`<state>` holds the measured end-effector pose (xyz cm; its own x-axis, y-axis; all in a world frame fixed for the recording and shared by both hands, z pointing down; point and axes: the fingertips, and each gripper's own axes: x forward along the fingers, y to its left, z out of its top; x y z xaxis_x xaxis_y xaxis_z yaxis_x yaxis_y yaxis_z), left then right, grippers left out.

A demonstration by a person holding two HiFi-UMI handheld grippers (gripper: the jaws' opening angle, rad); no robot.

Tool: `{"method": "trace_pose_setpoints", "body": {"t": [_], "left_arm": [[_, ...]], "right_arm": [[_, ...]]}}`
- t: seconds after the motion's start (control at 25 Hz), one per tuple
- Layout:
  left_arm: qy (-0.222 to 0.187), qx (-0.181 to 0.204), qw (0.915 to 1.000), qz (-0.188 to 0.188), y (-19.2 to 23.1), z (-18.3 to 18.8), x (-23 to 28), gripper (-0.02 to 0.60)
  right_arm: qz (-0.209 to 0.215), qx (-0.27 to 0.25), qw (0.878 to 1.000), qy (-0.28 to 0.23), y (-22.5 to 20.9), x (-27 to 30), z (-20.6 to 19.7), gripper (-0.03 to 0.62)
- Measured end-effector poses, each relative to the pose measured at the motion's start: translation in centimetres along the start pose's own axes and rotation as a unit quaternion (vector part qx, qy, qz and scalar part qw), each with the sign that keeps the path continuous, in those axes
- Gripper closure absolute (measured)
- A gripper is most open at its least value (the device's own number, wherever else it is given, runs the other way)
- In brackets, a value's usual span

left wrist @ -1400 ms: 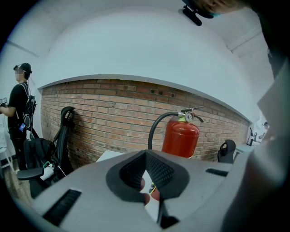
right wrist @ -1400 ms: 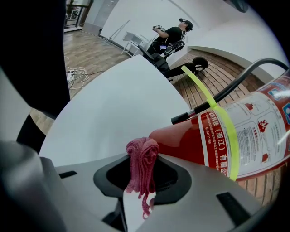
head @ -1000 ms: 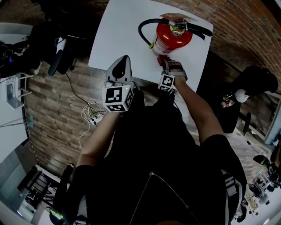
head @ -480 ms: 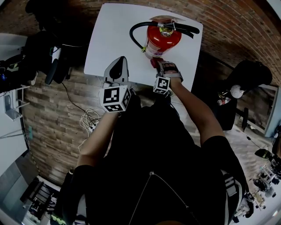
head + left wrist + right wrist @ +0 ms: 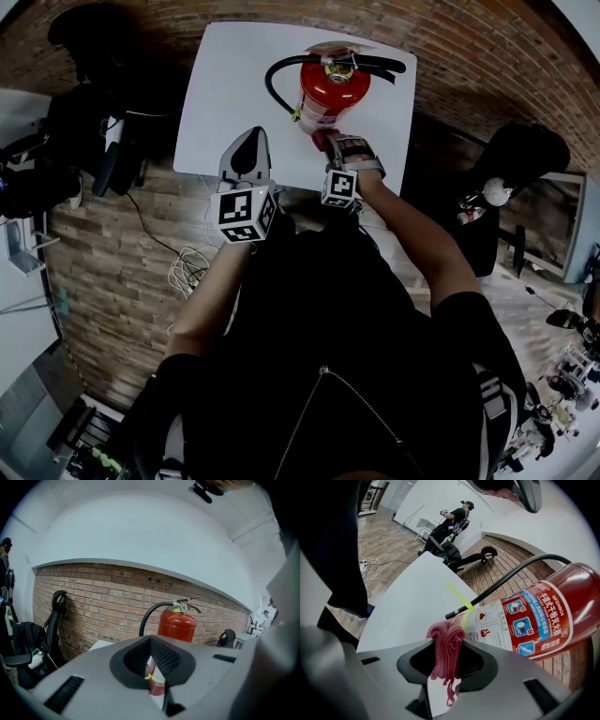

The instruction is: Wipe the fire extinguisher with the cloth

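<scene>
A red fire extinguisher (image 5: 330, 89) with a black hose and a white label stands upright on the white table (image 5: 234, 84). My right gripper (image 5: 328, 142) is shut on a bunched pink cloth (image 5: 446, 648), and the cloth sits against the extinguisher's lower label (image 5: 492, 625). In the right gripper view the extinguisher (image 5: 543, 616) fills the right side. My left gripper (image 5: 249, 155) hangs over the table's near edge, left of the extinguisher, jaws together with nothing between them. The left gripper view shows the extinguisher (image 5: 177, 625) straight ahead.
A brick wall (image 5: 103, 606) runs behind the table. Dark office chairs (image 5: 103, 141) stand to the left and another chair (image 5: 525, 169) to the right. White cables (image 5: 192, 262) lie on the wood floor. A person (image 5: 452, 517) stands far off.
The view has shifted so the table and extinguisher sit further left and up. My right gripper with the cloth stays at the extinguisher's base. The left gripper keeps its place.
</scene>
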<state>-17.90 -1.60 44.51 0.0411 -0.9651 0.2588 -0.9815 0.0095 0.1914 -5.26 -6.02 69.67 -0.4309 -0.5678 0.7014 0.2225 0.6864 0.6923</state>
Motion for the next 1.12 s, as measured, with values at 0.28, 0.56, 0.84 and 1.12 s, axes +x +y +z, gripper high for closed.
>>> {"method": "trace_pose_setpoints", "body": {"t": [0.28, 0.56, 0.84, 1.12], "left_arm": [[-0.005, -0.002, 1.0000, -0.006, -0.3, 0.2, 0.0, 0.574], [-0.005, 0.000, 0.9999, -0.012, -0.5, 0.0, -0.1, 0.574], [-0.005, 0.008, 0.9997, -0.021, -1.0, 0.3, -0.1, 0.574], [-0.008, 0.010, 0.9996, -0.026, -1.2, 0.7, -0.1, 0.574]], "right_arm": [[-0.007, -0.003, 1.000, -0.002, -1.2, -1.4, 0.1, 0.470], [-0.021, -0.004, 1.000, -0.012, -3.2, -3.5, 0.6, 0.470], [-0.035, -0.011, 0.999, -0.010, -4.7, -5.5, 0.8, 0.470], [-0.055, -0.003, 0.998, -0.018, -7.0, -7.8, 1.3, 0.470]]}}
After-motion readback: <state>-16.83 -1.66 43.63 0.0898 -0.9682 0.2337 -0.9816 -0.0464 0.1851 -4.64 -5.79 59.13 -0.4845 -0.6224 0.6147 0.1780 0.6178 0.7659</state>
